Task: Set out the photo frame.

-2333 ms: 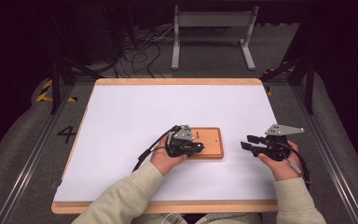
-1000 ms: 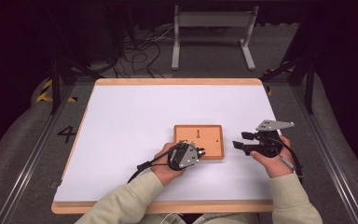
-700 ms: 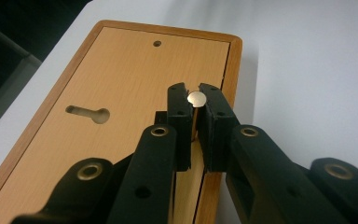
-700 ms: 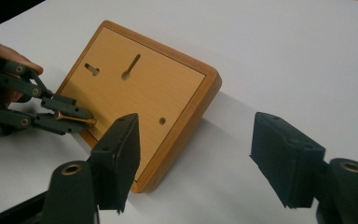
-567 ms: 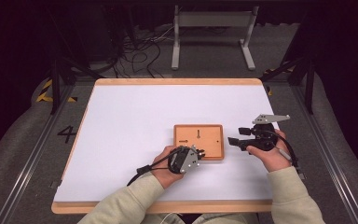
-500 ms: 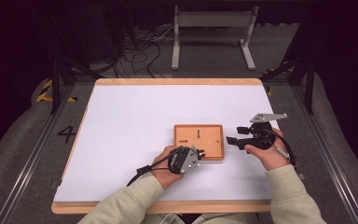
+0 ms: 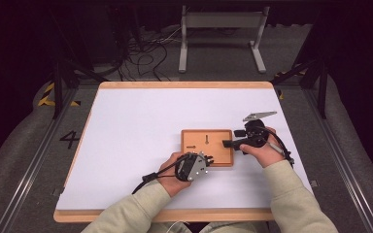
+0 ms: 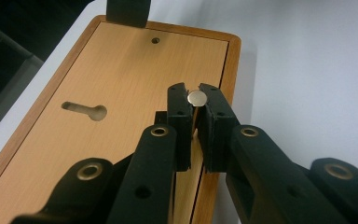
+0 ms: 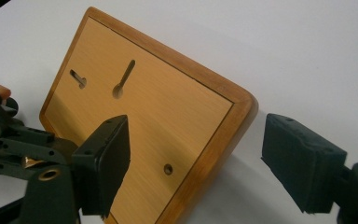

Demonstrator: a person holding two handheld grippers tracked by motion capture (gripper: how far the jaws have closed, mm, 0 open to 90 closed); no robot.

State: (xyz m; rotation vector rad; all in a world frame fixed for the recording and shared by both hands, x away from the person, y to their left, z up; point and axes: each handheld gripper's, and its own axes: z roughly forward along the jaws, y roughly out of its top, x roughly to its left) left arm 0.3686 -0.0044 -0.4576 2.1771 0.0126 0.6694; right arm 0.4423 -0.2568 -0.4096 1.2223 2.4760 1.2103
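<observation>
A wooden board (image 7: 206,147) with two keyhole slots (image 9: 123,81) and a small hole (image 9: 168,169) lies flat on the white table. My left gripper (image 7: 207,159) rests at the board's near edge, shut on a small metal pin (image 8: 196,97) with a round head. My right gripper (image 7: 227,143) comes in from the right and its jaws have just been opening. One pad (image 9: 105,163) hangs over the board and the other pad (image 9: 303,161) is beyond its edge. The board's right edge stands between them, and neither pad presses on it.
The white sheet (image 7: 141,121) covers a wood-rimmed tabletop. Beyond the far edge are cables (image 7: 141,53) and a white metal stand (image 7: 221,29) on the floor. The person's sleeved forearms come in from the bottom.
My right gripper has moved left to the board's right edge, and its jaws stand wider. The left gripper drew back from over the board to its near edge, then stayed.
</observation>
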